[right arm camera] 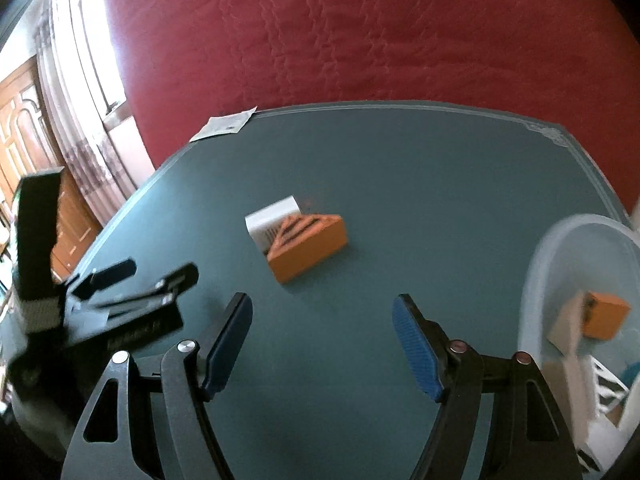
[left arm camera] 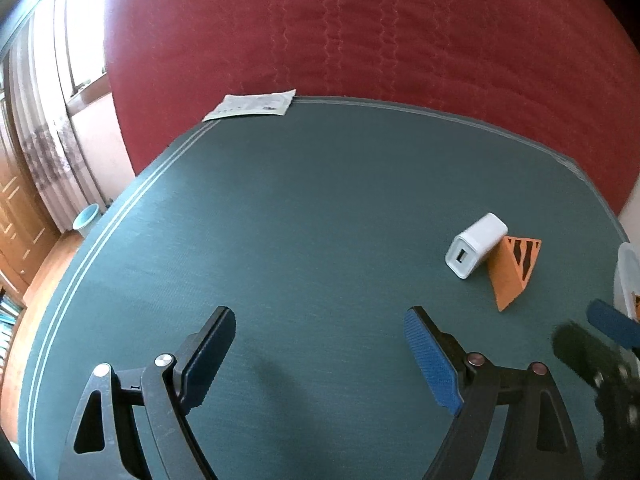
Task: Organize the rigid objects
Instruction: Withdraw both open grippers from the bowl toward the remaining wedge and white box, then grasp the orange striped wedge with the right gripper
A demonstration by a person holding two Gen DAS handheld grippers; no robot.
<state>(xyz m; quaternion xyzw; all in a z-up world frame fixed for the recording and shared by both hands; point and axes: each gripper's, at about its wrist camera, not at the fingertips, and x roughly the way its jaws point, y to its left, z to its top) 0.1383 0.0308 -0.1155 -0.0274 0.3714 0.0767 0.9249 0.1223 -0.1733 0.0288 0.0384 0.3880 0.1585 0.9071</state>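
The left gripper (left arm camera: 320,354) hangs over the dark green counter (left arm camera: 304,208) with its jaws spread wide and nothing between them. The white USB charger (left arm camera: 476,246) lies on the counter ahead of these jaws and off to their right, outside the gap, its port face turned toward the camera. An orange wedge block (left arm camera: 514,270) with black stripes sits just beside the charger on its right, apparently touching it.

The right gripper (right arm camera: 322,344) is likewise parted wide and empty. From its wrist camera the charger (right arm camera: 270,220) and the wedge block (right arm camera: 310,248) lie ahead of the jaws, slightly left of centre, the block in front and partly covering the charger. Neither reaches into the gap between the jaws.

To the right of the right gripper stands a pale blue plastic tub (right arm camera: 552,256) on the counter, holding an orange box (right arm camera: 604,314) and other pieces too blurred to name. A printed paper sheet (left arm camera: 252,105) lies at the counter's far left corner, against the red quilted bed (left arm camera: 360,28).
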